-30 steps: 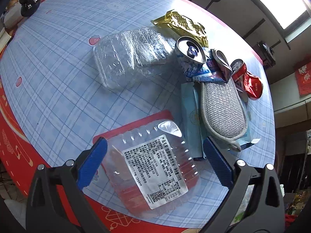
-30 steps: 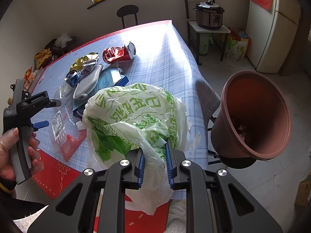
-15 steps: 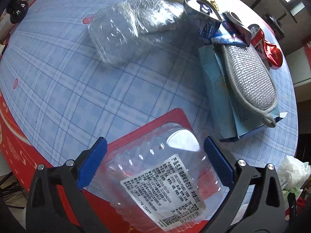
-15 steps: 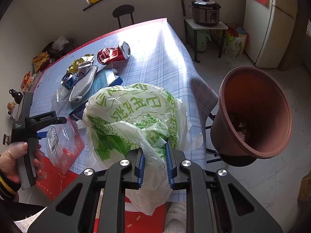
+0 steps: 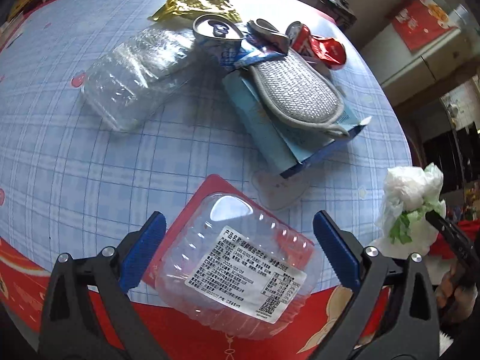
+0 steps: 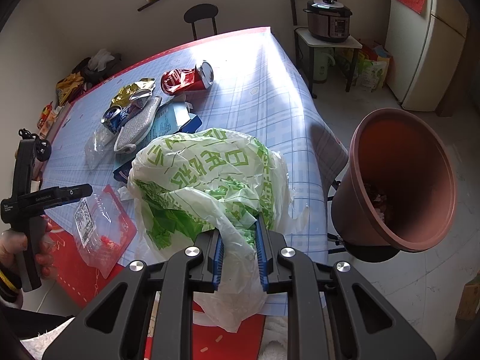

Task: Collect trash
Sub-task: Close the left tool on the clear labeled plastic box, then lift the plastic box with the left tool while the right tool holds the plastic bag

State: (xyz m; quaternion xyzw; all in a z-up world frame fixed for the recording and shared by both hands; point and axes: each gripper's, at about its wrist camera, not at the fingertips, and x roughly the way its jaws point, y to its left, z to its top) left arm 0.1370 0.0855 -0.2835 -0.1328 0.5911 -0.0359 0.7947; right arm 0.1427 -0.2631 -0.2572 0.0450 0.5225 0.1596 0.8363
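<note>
One white-and-green plastic bag (image 6: 207,186) bulges on the table's near edge, its neck pinched between the right gripper (image 6: 239,258) pads. One labelled clear clamshell (image 5: 237,267) on red card lies at the table (image 5: 90,162) edge between the wide-open left gripper (image 5: 238,249) fingers, untouched. Beyond it, toward 12 o'clock: two clear containers counting that one (image 5: 135,72), three crushed cans (image 5: 217,34), one gold wrapper (image 5: 192,7), one grey slipper (image 5: 297,90) atop one blue box (image 5: 270,132). One brown bin (image 6: 402,180) stands at 3 o'clock of the bag.

Clamshell label (image 5: 246,273): date 2026/03/09, QR code; rest illegible.
</note>
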